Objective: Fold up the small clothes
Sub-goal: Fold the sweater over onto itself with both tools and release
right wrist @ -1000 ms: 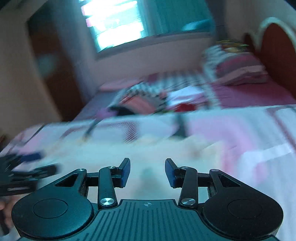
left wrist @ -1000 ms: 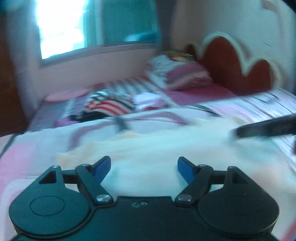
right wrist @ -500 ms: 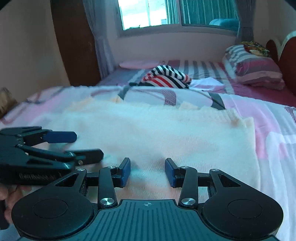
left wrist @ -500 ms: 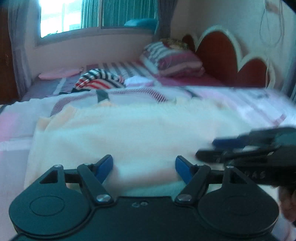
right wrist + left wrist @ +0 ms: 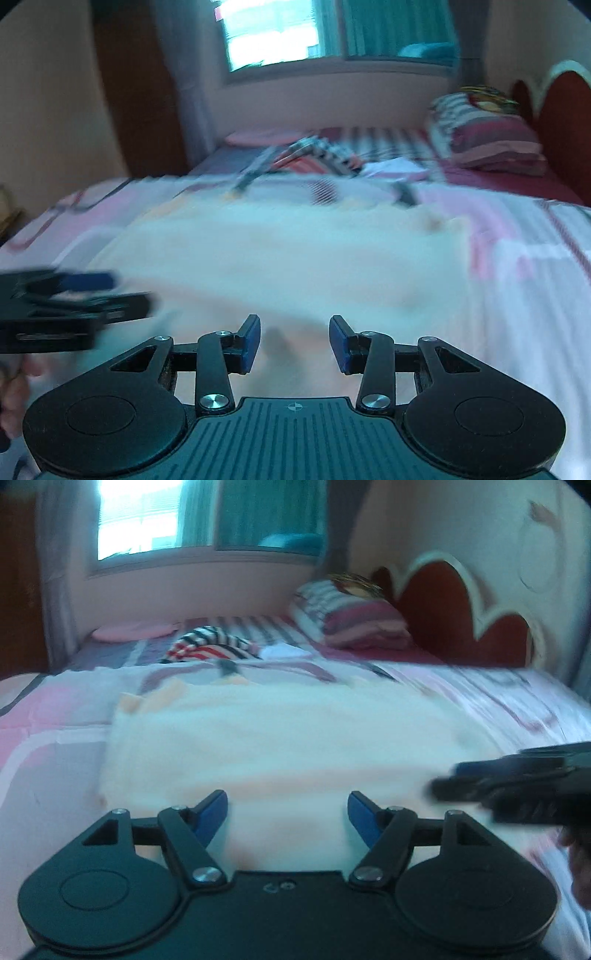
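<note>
**Cream cloth lies flat under two empty grippers**

The bed [image 5: 55, 716], in a pink patterned sheet, carries a cream cloth [image 5: 280, 738] spread flat across its near half. Beyond it lie a striped garment [image 5: 210, 648] and stacked pillows [image 5: 354, 620] by the red headboard [image 5: 443, 605].

The cloth's near edge runs just ahead of the left gripper [image 5: 288, 812], whose jaws stand wide and have just been closing a little, with nothing pinched between them. The right gripper [image 5: 293, 341] hangs over the same edge, jaws part open and empty. Both views are more blurred than half a second ago, and the right gripper now sits further right in the left view.
</note>
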`<act>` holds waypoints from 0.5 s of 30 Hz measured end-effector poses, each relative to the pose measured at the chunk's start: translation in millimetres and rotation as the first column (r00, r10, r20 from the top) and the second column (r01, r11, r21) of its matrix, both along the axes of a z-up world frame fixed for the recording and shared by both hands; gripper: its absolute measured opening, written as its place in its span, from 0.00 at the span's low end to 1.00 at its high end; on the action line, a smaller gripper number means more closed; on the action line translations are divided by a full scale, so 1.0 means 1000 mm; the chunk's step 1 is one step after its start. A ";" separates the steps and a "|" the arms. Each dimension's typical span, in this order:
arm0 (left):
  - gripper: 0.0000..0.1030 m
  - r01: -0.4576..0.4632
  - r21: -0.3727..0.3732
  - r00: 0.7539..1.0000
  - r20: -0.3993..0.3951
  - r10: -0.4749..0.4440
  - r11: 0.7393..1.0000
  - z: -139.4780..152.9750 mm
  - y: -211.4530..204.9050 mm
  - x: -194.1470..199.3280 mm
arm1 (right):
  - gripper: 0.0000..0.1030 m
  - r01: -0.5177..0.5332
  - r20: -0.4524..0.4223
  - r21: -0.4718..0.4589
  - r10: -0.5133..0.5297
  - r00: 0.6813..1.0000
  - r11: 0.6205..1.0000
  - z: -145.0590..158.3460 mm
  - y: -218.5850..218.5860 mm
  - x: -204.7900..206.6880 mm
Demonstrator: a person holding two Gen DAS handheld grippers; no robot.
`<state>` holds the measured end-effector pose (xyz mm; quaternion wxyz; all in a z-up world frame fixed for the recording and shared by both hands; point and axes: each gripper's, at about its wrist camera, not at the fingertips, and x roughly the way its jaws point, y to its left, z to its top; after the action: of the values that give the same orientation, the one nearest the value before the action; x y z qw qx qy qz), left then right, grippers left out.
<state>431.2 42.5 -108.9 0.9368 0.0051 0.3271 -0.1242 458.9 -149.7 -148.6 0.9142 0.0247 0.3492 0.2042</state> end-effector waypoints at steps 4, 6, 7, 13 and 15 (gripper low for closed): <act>0.63 -0.023 -0.037 0.999 -0.049 0.022 0.999 -0.019 -0.010 -0.025 | 0.40 -0.016 -0.005 -0.077 0.015 1.000 0.997 -0.016 0.026 -0.037; 0.63 -0.039 -0.007 0.999 -0.029 0.039 0.999 -0.017 -0.011 -0.034 | 0.40 0.003 0.025 -0.088 -0.001 1.000 0.996 -0.020 0.028 -0.046; 0.63 -0.043 0.004 0.999 -0.019 0.043 0.999 -0.012 -0.013 -0.038 | 0.40 0.011 0.020 -0.079 -0.009 1.000 0.997 -0.019 0.028 -0.048; 0.66 -0.057 0.014 0.998 -0.034 0.057 0.998 -0.018 -0.006 -0.046 | 0.40 0.007 0.026 -0.082 -0.005 1.000 0.997 -0.021 0.031 -0.060; 0.66 -0.087 -0.023 0.996 -0.035 0.086 0.996 -0.020 0.009 -0.052 | 0.40 -0.008 0.052 -0.108 0.014 0.999 0.994 -0.023 0.030 -0.067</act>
<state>379.0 51.5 -129.1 0.9357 -0.0226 0.3411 -0.0875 392.3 -119.8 -171.8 0.9219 -0.0322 0.3357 0.1906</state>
